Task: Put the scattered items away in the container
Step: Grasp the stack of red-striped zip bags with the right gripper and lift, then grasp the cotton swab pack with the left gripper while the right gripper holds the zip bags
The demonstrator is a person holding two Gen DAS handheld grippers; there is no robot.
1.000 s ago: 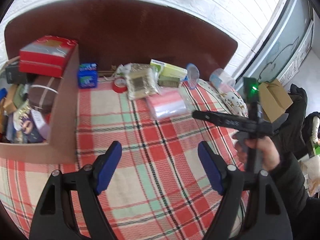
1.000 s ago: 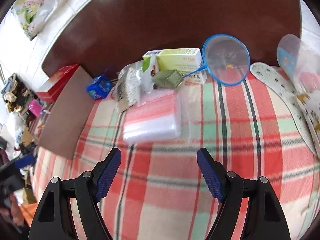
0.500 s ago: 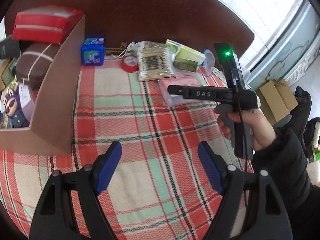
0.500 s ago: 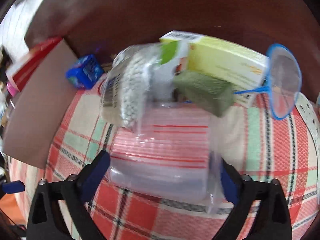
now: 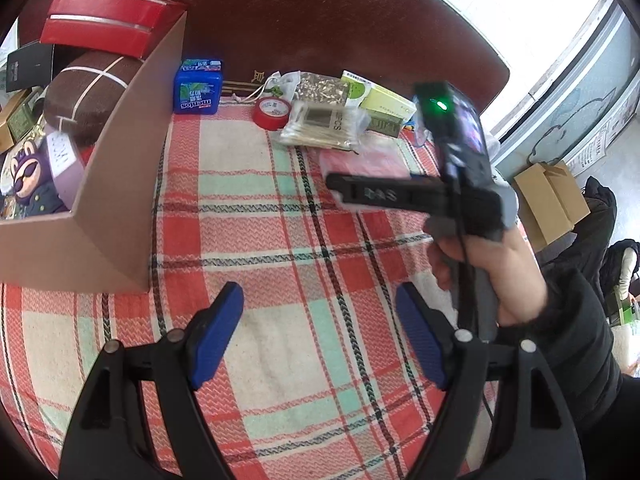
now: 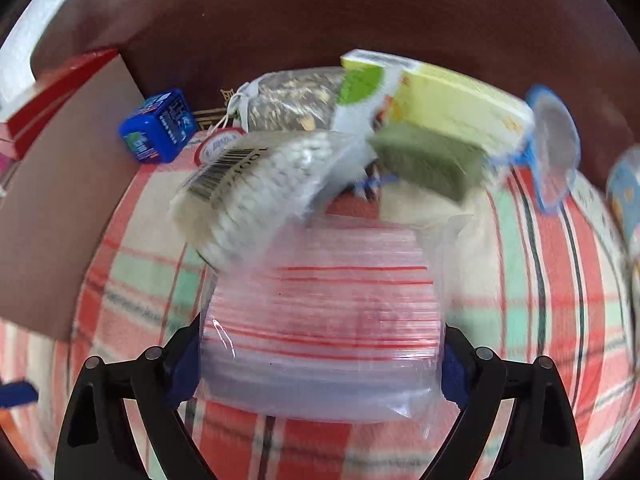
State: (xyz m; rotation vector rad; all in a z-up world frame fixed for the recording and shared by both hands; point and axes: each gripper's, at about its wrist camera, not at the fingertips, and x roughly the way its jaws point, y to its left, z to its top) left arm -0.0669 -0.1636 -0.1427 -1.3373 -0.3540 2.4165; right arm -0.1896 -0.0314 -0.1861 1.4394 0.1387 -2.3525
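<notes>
A pack of clear zip bags with red stripes (image 6: 320,320) lies on the plaid cloth between the wide-spread fingers of my right gripper (image 6: 320,364); it also shows in the left wrist view (image 5: 360,160). The jaws stand on either side of the pack, open. A brown cardboard box (image 5: 120,184) at the left holds a football and other items. My left gripper (image 5: 318,336) is open and empty above the cloth. Behind the pack lie a cotton-swab bag (image 6: 256,192), a yellow-green carton (image 6: 448,96), a green block (image 6: 428,160) and a blue Mentos box (image 6: 158,126).
A red tape roll (image 5: 272,112) sits by the swab bag. A blue-rimmed clear lid (image 6: 554,152) lies at the right. A dark brown headboard (image 5: 320,20) backs the cloth. The right hand and its gripper body (image 5: 460,184) cross the left wrist view.
My right gripper has moved forward and down until its fingers straddle the zip-bag pack. My left gripper has shifted closer to the box and tilted down.
</notes>
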